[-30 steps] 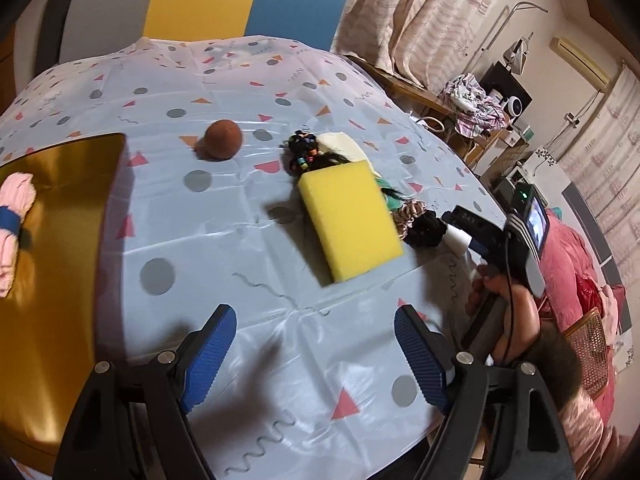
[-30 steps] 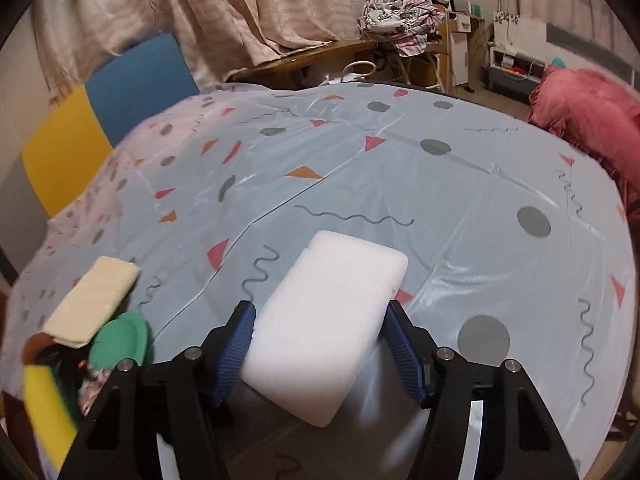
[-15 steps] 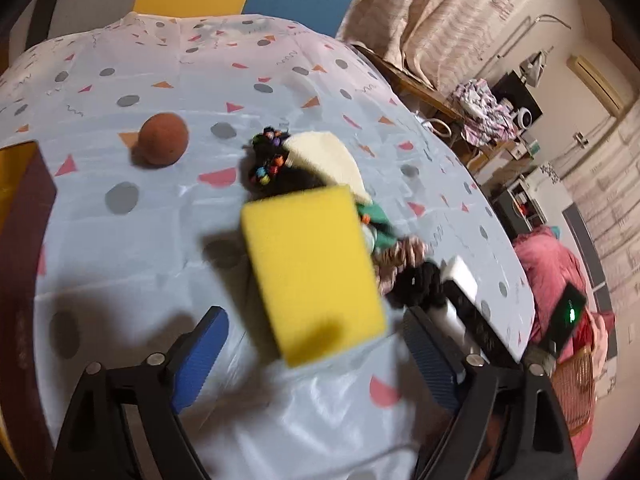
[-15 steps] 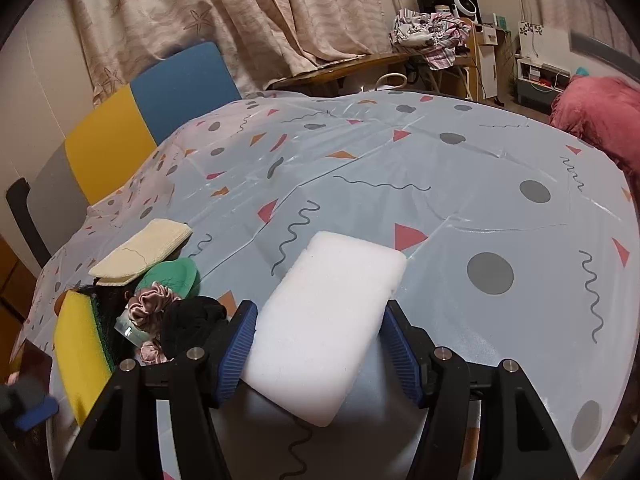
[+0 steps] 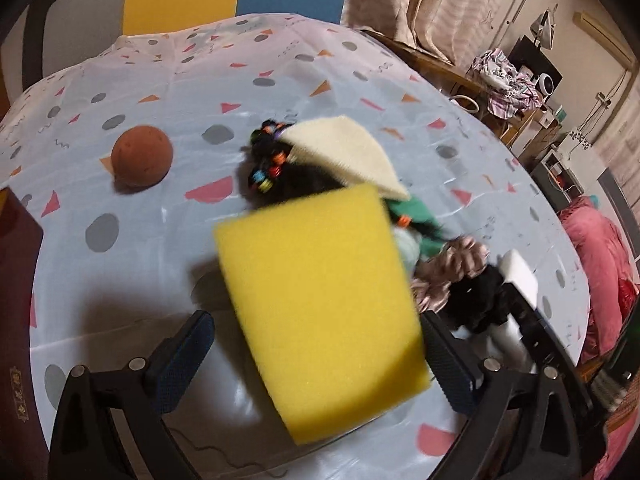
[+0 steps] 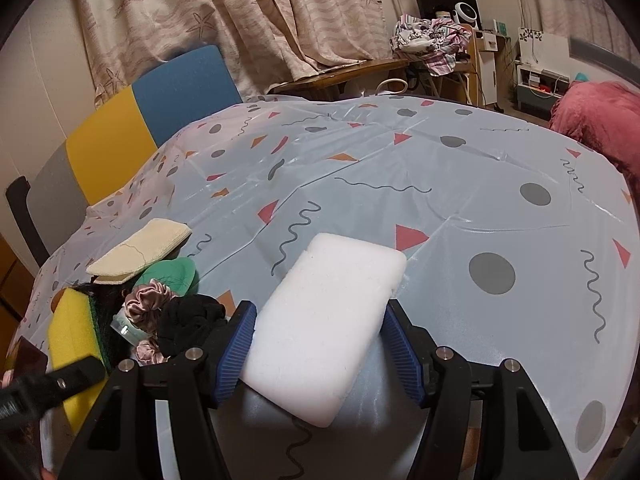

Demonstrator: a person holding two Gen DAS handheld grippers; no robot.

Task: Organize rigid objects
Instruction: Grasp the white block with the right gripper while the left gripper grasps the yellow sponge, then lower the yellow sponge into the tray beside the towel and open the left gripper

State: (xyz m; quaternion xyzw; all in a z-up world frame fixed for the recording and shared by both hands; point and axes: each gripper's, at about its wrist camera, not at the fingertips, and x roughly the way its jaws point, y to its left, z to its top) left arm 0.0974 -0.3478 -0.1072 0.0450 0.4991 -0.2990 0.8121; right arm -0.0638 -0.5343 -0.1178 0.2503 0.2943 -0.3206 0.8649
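Your left hand-held gripper (image 5: 316,356) has swung in from open bench (image 5: 132,280) to straddle the yellow sponge (image 5: 320,304), fingers spread wide and not yet pinching, while your right hand-held gripper (image 6: 320,344) stays clamped on the white sponge (image 6: 324,320), so the next pickup looks ready.
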